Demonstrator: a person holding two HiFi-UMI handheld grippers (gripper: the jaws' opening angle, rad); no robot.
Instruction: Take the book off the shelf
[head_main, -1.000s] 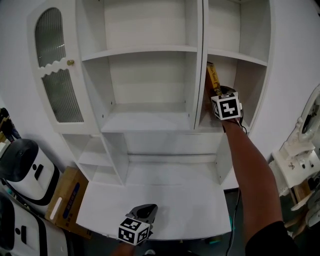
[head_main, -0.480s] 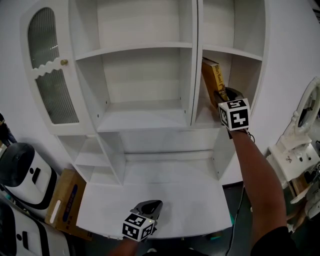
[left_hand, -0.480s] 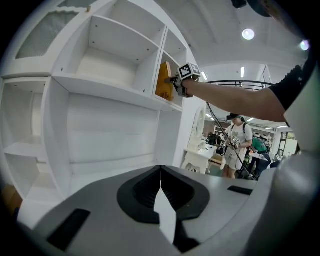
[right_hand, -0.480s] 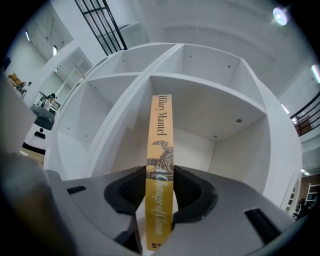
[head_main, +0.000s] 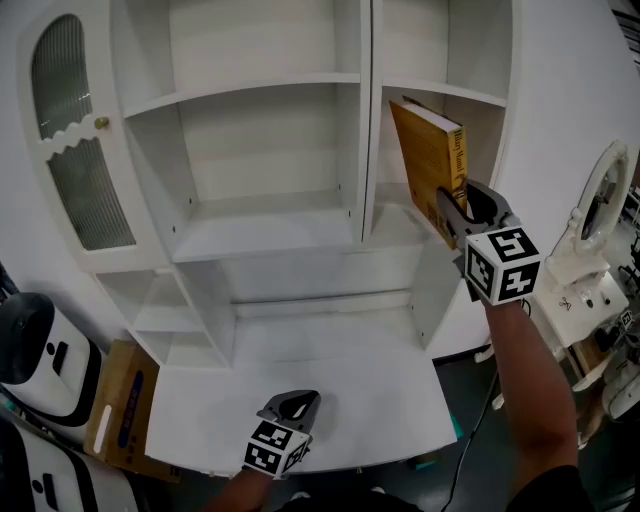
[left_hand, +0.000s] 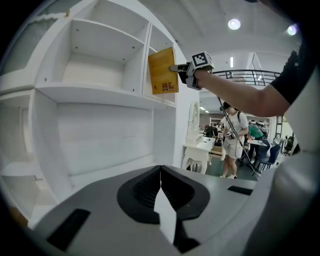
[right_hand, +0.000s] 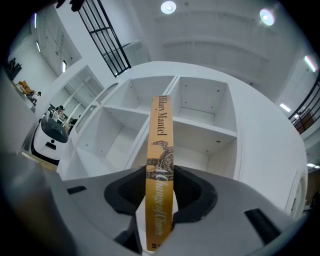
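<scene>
Hovering low over the front edge of the white desktop (head_main: 340, 370), the left gripper (head_main: 296, 406) has its jaws pressed together, and nothing sits between them. Its marker cube faces the head camera. Left of the desktop, on the floor, a cardboard box (head_main: 118, 420) leans against the furniture.

Higher and further out on the right, a bare arm (head_main: 530, 370) reaches toward the shelf unit (head_main: 250, 85), carrying the right gripper (head_main: 452, 208). This gripper's jaws are clamped on the book (head_main: 428, 158), one pad on each cover near the lower end of the spine. In the right gripper view the yellow spine stands upright between the pads, with printed lettering and a snake design on it. The book tilts, its top leaning toward the unit, and it is held at the mouth of the narrow right-hand compartment. From the left gripper view its bottom edge appears lifted off that compartment's board.

The wide middle compartments lie beyond, white and open-fronted. A glass door (head_main: 65, 150) with a small brass knob (head_main: 101, 123) closes the leftmost section. A white dressing table (head_main: 590, 270) with a mirror stands off to the right. Far behind it, the left gripper view shows a person (left_hand: 233, 142) standing.
</scene>
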